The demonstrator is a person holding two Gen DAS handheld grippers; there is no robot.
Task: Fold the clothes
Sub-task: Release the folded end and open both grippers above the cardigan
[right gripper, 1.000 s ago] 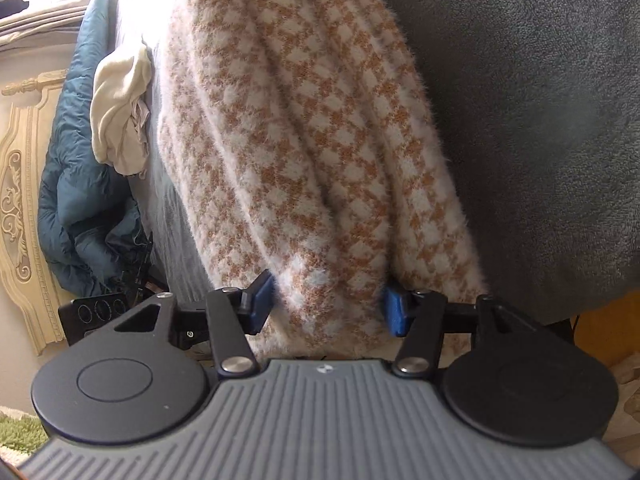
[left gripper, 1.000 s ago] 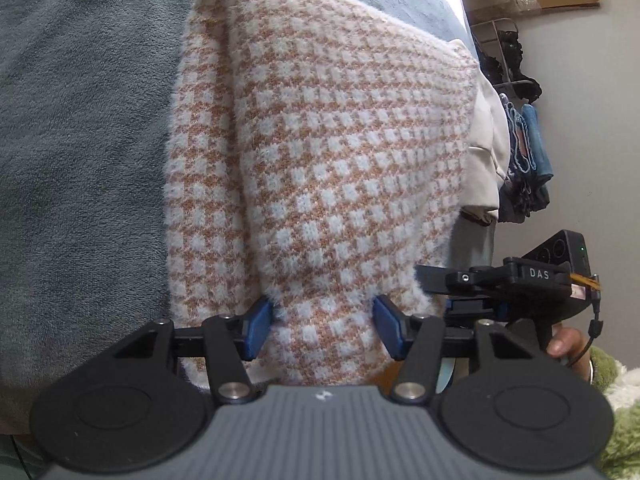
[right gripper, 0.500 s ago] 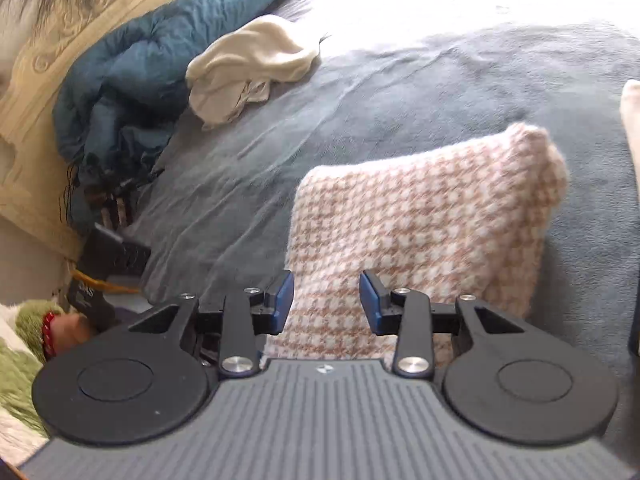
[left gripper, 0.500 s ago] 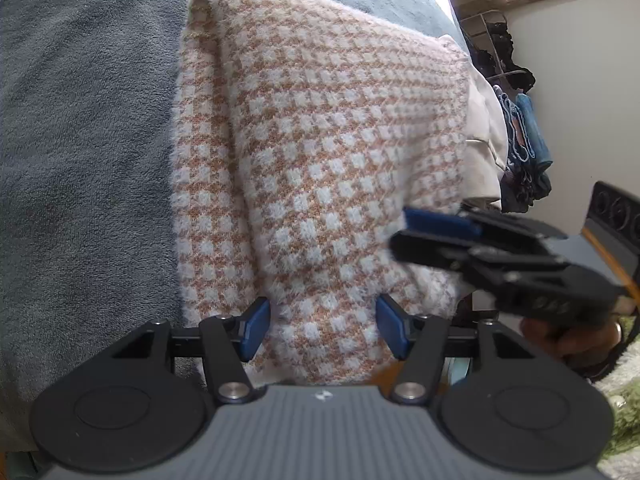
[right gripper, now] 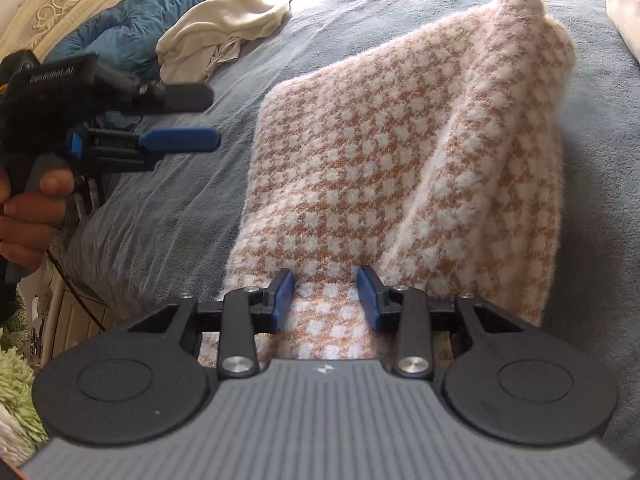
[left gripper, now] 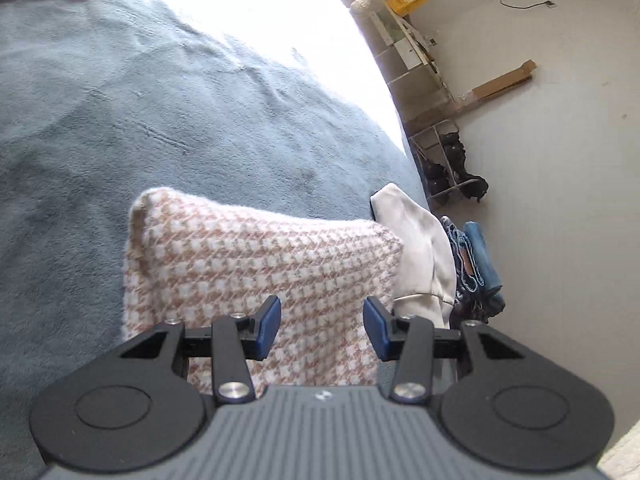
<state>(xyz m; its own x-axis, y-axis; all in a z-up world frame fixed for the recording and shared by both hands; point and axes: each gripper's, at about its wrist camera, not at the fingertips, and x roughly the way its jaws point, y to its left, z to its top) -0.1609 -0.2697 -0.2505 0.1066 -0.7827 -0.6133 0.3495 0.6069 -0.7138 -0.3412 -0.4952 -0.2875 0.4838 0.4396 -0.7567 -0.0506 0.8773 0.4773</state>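
Folded houndstooth sweater lies on the grey-blue blanket near the bed's edge. Left tool hovers over it w/ jaws closing, nothing between. Right tool is apart, sweater's near hem between its blue pads, grip unclear.

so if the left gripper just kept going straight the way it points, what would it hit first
Most likely the checked sweater: the left gripper, its jaws closing with nothing pinched between them, points down at its folded top. Past that lies the grey blanket. Depth is hard to judge.
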